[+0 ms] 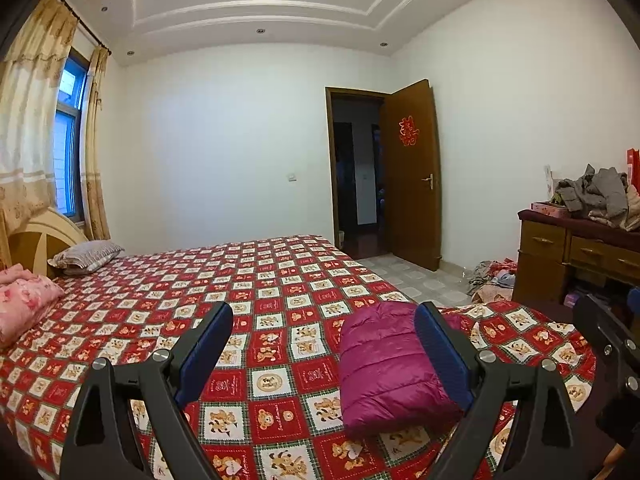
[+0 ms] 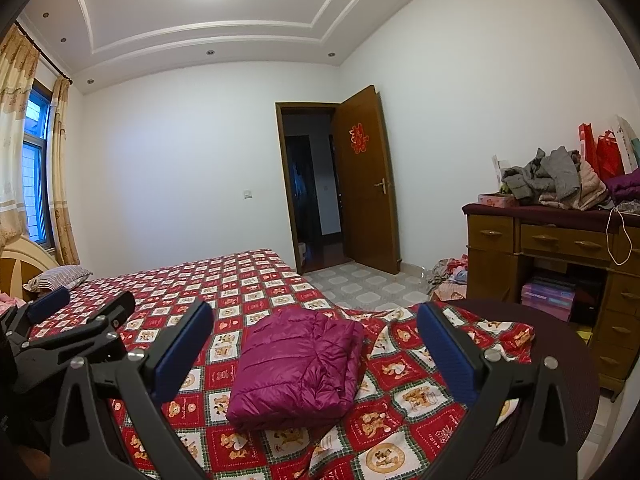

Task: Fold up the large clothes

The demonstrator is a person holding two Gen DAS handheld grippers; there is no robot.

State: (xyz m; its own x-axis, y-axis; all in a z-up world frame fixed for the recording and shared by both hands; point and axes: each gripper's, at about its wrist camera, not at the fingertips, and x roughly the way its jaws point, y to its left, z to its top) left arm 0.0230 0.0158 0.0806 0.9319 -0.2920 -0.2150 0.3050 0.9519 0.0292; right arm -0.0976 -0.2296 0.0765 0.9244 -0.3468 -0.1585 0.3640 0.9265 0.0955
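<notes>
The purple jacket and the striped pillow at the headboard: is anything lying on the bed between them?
Nothing but the bear-patterned bedspread: from the folded purple jacket to the striped pillow it lies bare, clearest in the left wrist view.

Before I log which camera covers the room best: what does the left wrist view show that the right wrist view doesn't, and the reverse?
Only the left wrist view shows the pink quilt clearly, by the headboard. Only the right wrist view shows the red bags on the wooden desk, the white cord hanging off it, and the boxes beneath. Both show the folded magenta jacket lying on the bear-print bedspread, the open door, and both grippers open and empty: left gripper, right gripper.
</notes>
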